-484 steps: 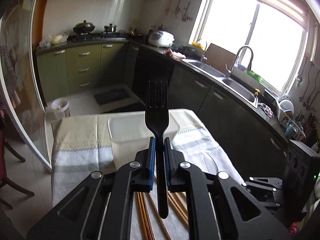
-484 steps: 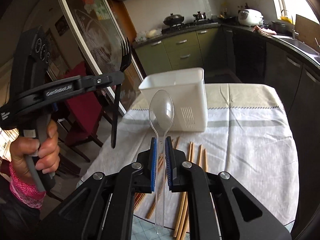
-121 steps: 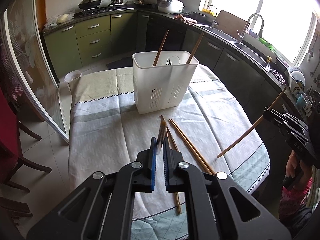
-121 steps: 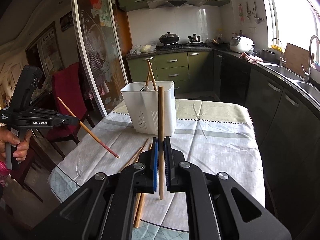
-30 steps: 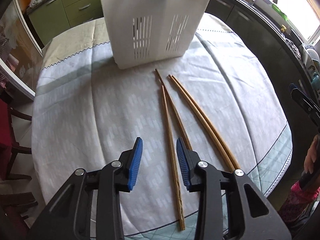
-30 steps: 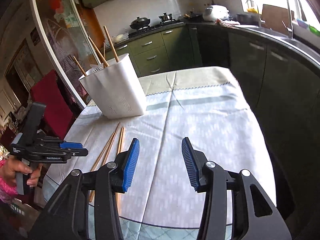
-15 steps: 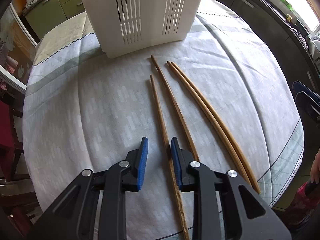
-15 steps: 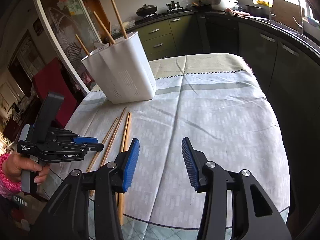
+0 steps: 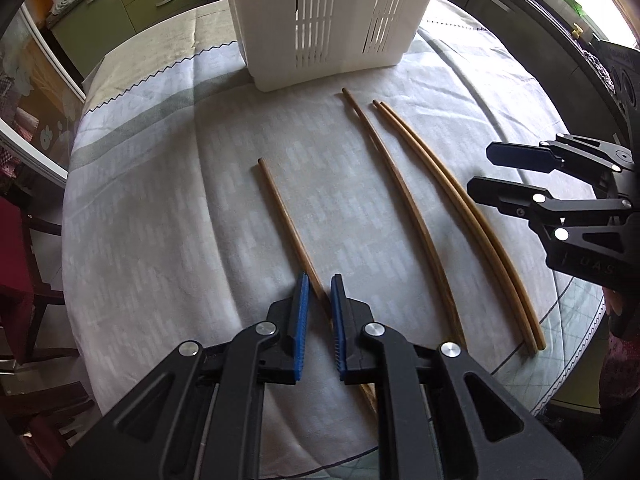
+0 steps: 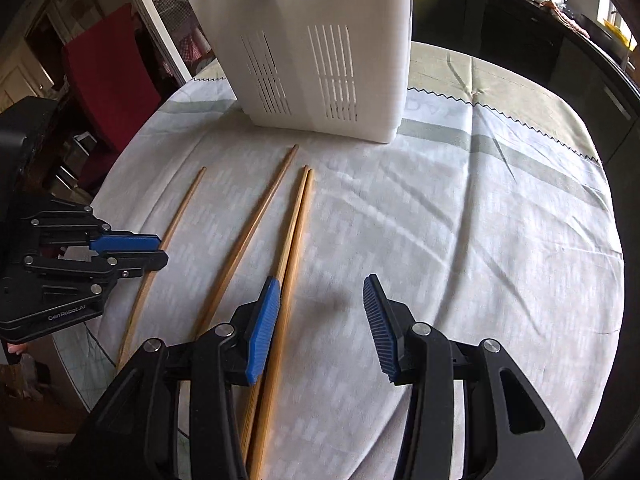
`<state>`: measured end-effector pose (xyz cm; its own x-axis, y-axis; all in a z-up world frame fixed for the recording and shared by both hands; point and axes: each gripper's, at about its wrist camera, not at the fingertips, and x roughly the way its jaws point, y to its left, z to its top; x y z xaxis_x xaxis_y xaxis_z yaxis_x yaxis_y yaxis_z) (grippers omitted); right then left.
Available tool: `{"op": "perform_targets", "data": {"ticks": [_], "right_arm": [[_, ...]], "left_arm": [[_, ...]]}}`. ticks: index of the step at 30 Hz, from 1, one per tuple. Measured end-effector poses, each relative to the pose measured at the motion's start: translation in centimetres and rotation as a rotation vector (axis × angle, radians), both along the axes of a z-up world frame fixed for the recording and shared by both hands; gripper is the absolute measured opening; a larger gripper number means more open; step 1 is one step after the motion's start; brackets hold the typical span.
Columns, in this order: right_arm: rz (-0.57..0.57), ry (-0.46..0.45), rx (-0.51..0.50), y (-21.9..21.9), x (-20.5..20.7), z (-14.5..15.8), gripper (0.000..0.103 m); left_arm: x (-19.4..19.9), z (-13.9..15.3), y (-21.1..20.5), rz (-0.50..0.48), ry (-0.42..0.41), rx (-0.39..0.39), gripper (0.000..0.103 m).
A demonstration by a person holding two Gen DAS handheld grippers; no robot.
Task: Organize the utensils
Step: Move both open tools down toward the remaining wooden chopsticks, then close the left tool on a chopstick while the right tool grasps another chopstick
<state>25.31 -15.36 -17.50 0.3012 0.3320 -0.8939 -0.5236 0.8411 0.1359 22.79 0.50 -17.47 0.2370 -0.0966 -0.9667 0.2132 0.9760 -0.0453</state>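
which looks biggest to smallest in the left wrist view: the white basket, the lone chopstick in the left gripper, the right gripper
1. White basket, though its top is cut off by the frame.
2 and 3. Right gripper and lone chopstick: unsure. The gripper is bulkier but partly out of frame; the chopstick is thin, and partly hidden between the pads of the left gripper.

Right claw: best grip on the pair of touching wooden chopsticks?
Take the pair of touching wooden chopsticks from above near their thicker near ends, pads across both. They lie flat on the tablecloth, tapering toward the white slotted holder.
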Motion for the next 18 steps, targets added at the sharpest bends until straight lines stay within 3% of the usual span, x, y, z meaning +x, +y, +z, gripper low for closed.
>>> {"op": "perform_targets", "data": {"ticks": [18], "right_arm": [[0.015,-0.016,-0.094,2.2,0.5,-0.3,0.042]], "left_arm": [[-0.1,-0.1,0.7,-0.019,-0.013,0.028,0.012]]}}
